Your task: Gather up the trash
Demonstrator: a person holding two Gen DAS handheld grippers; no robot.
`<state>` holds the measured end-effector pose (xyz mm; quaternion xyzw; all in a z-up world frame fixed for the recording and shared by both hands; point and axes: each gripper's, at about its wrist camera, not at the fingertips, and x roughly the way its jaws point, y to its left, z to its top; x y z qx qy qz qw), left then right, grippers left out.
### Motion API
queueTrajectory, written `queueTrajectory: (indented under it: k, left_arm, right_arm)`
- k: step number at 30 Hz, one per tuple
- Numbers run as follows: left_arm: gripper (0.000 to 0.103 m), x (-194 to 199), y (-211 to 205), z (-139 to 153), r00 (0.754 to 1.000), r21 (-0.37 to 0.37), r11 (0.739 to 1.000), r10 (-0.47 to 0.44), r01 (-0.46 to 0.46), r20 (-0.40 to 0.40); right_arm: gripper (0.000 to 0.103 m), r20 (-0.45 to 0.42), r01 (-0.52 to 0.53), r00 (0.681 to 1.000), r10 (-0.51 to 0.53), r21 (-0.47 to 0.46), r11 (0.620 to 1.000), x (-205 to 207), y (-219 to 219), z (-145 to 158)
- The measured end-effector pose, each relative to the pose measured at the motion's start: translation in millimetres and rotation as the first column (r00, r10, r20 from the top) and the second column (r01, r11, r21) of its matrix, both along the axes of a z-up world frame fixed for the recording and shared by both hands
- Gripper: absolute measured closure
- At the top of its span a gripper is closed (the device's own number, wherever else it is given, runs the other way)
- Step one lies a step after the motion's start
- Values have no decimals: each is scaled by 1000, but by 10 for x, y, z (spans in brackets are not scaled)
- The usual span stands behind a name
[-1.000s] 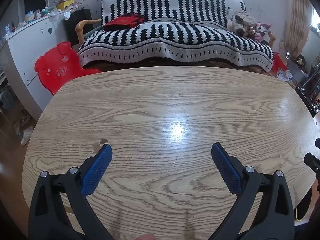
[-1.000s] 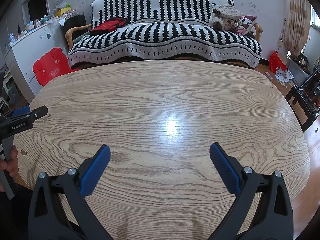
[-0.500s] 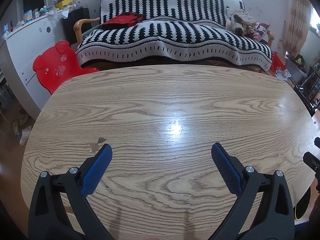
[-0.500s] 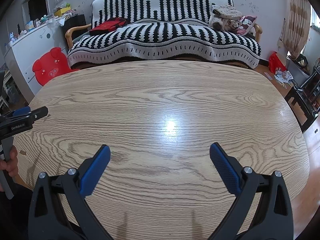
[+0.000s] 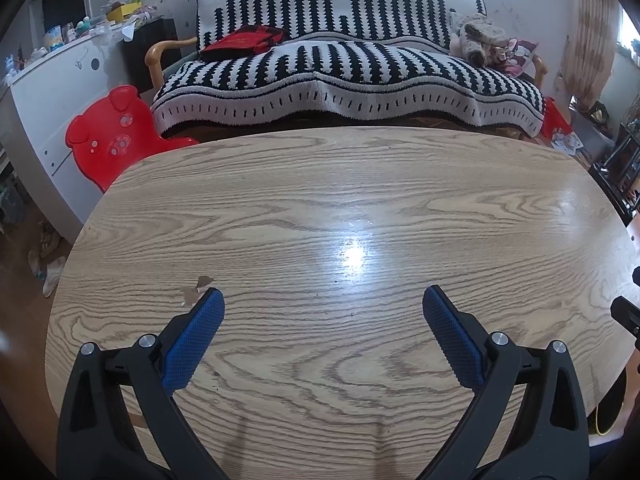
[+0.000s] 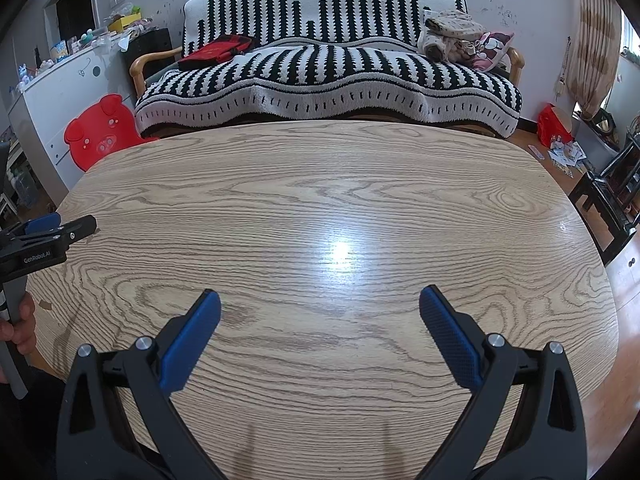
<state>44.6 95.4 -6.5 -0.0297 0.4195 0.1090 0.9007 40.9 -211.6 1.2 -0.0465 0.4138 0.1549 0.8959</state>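
Two hand-held grippers hover over one oval wood-grain table (image 5: pixel 320 200). The left gripper (image 5: pixel 323 300) has its two blue-padded fingers (image 5: pixel 196 336) spread wide apart with nothing between them; the right gripper (image 6: pixel 320 298) likewise holds its two blue pads (image 6: pixel 448 336) wide apart and empty. In the right wrist view the left gripper (image 6: pixel 60 228) enters at 9 o'clock, and part of one hand (image 6: pixel 18 322) is wrapped around its grey handle. The only litter visible on the tabletop is one small cluster of brown scraps (image 5: pixel 198 288), lying at about 10 o'clock of the left gripper, just beyond the tip of its left finger; whether they are loose bits or marks in the veneer cannot be told. One bright glare spot (image 5: pixel 354 254) sits near the table's centre. Beyond the table, at 12 o'clock, stands one sofa under a black-and-white striped cover (image 5: pixel 344 68), carrying one red-and-black folded item (image 5: pixel 242 42) at its left end and one heap of plush toys and cushions (image 5: pixel 486 42) at its right. One red pig-faced child's chair (image 5: pixel 110 136) stands at 10 o'clock beside one white cabinet (image 5: pixel 52 92). One red bag (image 6: pixel 554 126) sits on the floor at 2 o'clock.
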Motion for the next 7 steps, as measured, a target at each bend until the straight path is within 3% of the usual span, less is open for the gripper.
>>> queueTrajectory:
  k: [7]
  left_arm:
    - [7, 8, 27, -11, 1000, -2, 1000, 9, -9, -11]
  right_arm:
    - [7, -2, -2, 1000, 2, -8, 1000, 9, -12, -6]
